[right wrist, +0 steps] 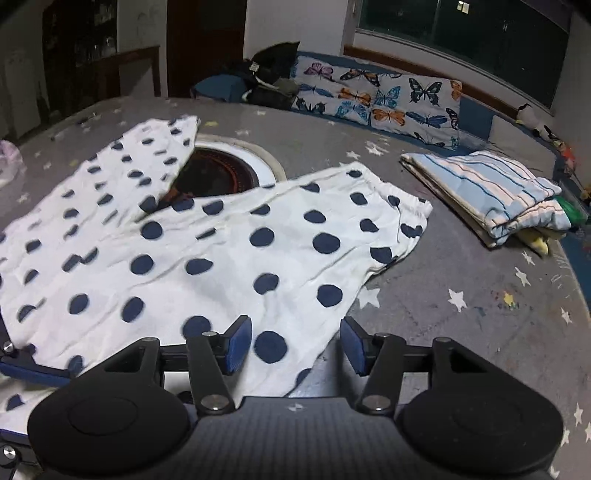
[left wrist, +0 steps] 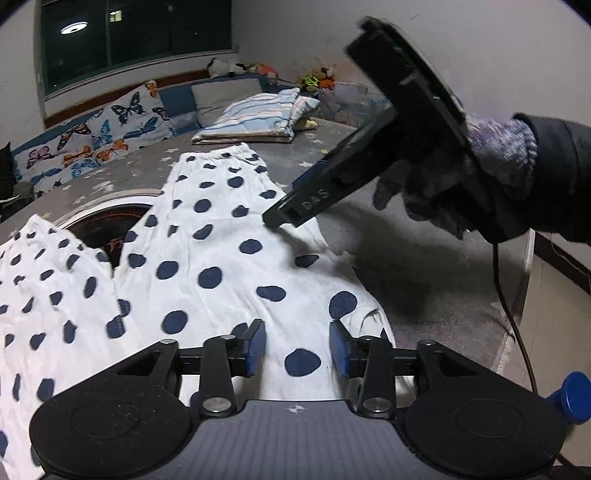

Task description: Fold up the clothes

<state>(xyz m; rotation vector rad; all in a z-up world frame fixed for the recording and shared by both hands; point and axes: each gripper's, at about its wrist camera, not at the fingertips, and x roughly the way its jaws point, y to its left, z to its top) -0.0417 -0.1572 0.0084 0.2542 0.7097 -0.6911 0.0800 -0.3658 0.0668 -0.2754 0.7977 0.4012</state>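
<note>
surface: grey star-print cover [right wrist: 461, 306]
folded blanket: striped blue-white [right wrist: 491, 192], far right on cover
round inset: dark disc with white rim [right wrist: 218, 173], centre of cover
cushions: butterfly print [right wrist: 384, 98] along back
window: dark [left wrist: 129, 33]
plush toys: on ledge [left wrist: 236, 68]

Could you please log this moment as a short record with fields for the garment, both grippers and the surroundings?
garment: white polka-dot pants, spread flat, unfolded
surface: grey star-print mat
left gripper: jaws open, low over the pants
right gripper: jaws open, at the pants' near edge, holding nothing
under the legs: round dark disc, partly covered
nearby: folded striped blanket, apart from the pants
background: butterfly cushions
</note>
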